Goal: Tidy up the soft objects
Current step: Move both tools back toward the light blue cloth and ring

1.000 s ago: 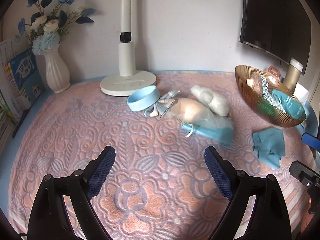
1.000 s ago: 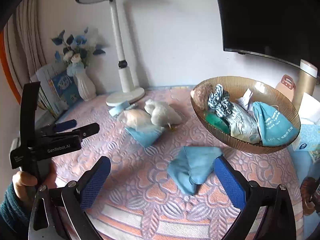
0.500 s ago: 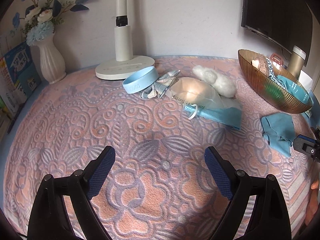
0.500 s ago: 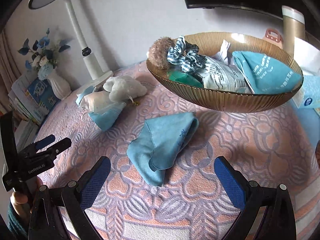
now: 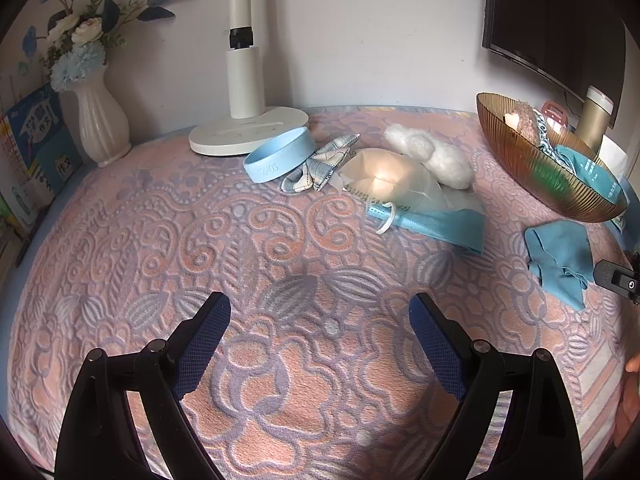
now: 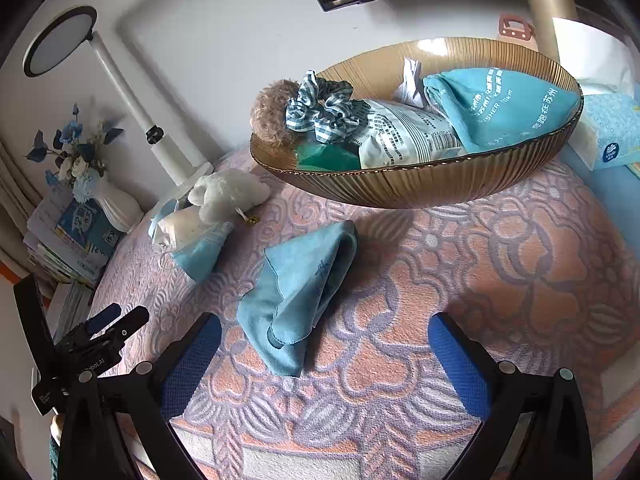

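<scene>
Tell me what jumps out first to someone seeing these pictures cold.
The ribbed amber bowl, heaped with soft things, sits at the far right of the pink patterned cloth. A crumpled blue cloth lies just before it, ahead of the open right gripper. The left gripper hovers open over bare cloth.

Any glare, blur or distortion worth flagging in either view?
Left wrist: bright glare spot on the translucent pouch, otherwise sharp; fisheye bends the mat. Right wrist: the amber bowl casts a shadow on the mat, no blur.

The left wrist view looks low across the worktop (image 5: 240, 240) toward the lamp (image 5: 244, 80) at 12 o'clock. The right wrist view sits close above the blue cloth (image 6: 296, 296), bowl (image 6: 400, 188) at 12 o'clock. Both share cloth and bowl.
</scene>
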